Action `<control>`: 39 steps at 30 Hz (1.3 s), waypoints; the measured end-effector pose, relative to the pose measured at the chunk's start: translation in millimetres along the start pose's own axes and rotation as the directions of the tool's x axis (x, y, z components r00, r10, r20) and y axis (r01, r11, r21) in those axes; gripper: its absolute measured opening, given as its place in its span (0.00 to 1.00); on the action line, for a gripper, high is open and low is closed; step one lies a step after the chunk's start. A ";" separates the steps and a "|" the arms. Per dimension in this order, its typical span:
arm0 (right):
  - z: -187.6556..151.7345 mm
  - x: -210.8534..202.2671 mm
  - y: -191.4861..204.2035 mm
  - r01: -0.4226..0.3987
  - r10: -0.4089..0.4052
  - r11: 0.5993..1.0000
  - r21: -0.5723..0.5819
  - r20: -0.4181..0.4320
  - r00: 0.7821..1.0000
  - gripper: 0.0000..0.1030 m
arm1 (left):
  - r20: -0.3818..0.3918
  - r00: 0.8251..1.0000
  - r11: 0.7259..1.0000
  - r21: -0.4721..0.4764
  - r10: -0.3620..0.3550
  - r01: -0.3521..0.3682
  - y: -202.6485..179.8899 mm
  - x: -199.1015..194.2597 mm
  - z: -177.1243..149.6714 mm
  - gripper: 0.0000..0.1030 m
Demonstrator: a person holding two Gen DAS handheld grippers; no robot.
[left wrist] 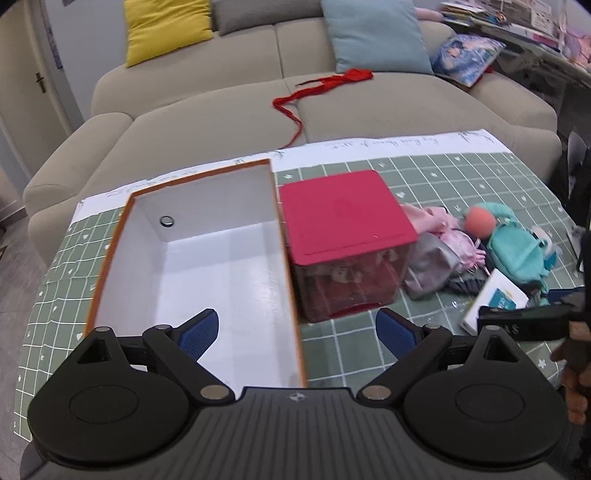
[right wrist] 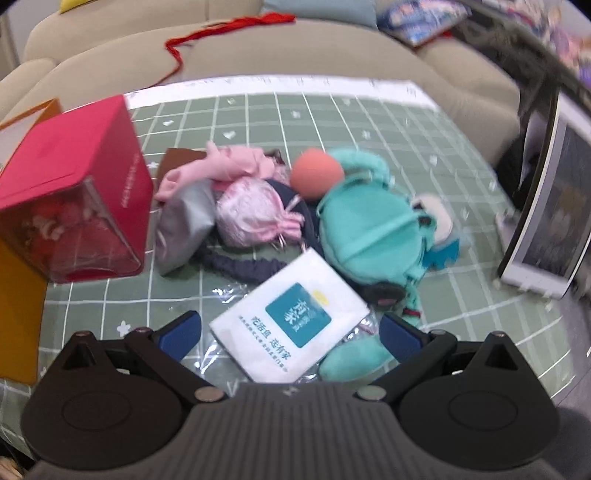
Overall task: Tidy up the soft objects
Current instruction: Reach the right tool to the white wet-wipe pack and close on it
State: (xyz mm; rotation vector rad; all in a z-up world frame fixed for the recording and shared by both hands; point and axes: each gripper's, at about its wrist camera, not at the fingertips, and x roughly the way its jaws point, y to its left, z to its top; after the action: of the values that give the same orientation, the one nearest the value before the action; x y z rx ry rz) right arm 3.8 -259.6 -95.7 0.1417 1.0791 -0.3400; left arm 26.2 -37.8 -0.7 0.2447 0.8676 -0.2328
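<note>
An open orange box point(left wrist: 207, 266) with a bare white inside stands on the green checked tablecloth point(left wrist: 461, 177). My left gripper point(left wrist: 297, 332) hangs open over its near right corner. Right of a red-lidded box point(left wrist: 343, 210) lies a heap of soft things: a teal plush point(right wrist: 369, 229), a peach ball point(right wrist: 316, 171), a pink satin pouch point(right wrist: 251, 214), a pink cloth point(right wrist: 225, 164), a grey pouch point(right wrist: 186, 229) and a white packet point(right wrist: 295, 321). My right gripper point(right wrist: 290, 332) is open just above the white packet, fingers either side of it.
A beige sofa point(left wrist: 221, 110) with a yellow cushion point(left wrist: 166, 29), a blue cushion point(left wrist: 376, 33) and a red ribbon point(left wrist: 321, 88) runs behind the table. A framed picture point(right wrist: 550, 221) leans at the table's right side. A hand point(left wrist: 576, 369) shows at the right edge.
</note>
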 end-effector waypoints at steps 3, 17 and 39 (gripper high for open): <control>2.3 14.2 0.2 -0.028 0.029 1.000 0.012 -0.045 0.999 0.97 | -0.024 1.000 1.000 0.011 -0.008 0.009 -8.4 4.9 -0.3 1.00; 10.3 62.5 -15.1 -0.024 0.055 0.989 0.144 -0.213 0.975 0.98 | -0.101 0.995 0.999 0.036 -0.003 0.007 -22.1 18.9 -5.4 1.00; 14.1 55.3 -45.8 -0.168 0.208 0.963 0.213 -0.185 0.960 0.73 | -0.145 0.989 0.999 0.047 0.007 0.000 -30.0 26.5 -7.8 1.00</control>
State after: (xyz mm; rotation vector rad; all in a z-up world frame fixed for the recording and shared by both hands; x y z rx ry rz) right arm 23.7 -317.7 -135.5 0.4611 1.2251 -0.2618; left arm 28.1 -66.6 -29.6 0.3099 1.0067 -0.2348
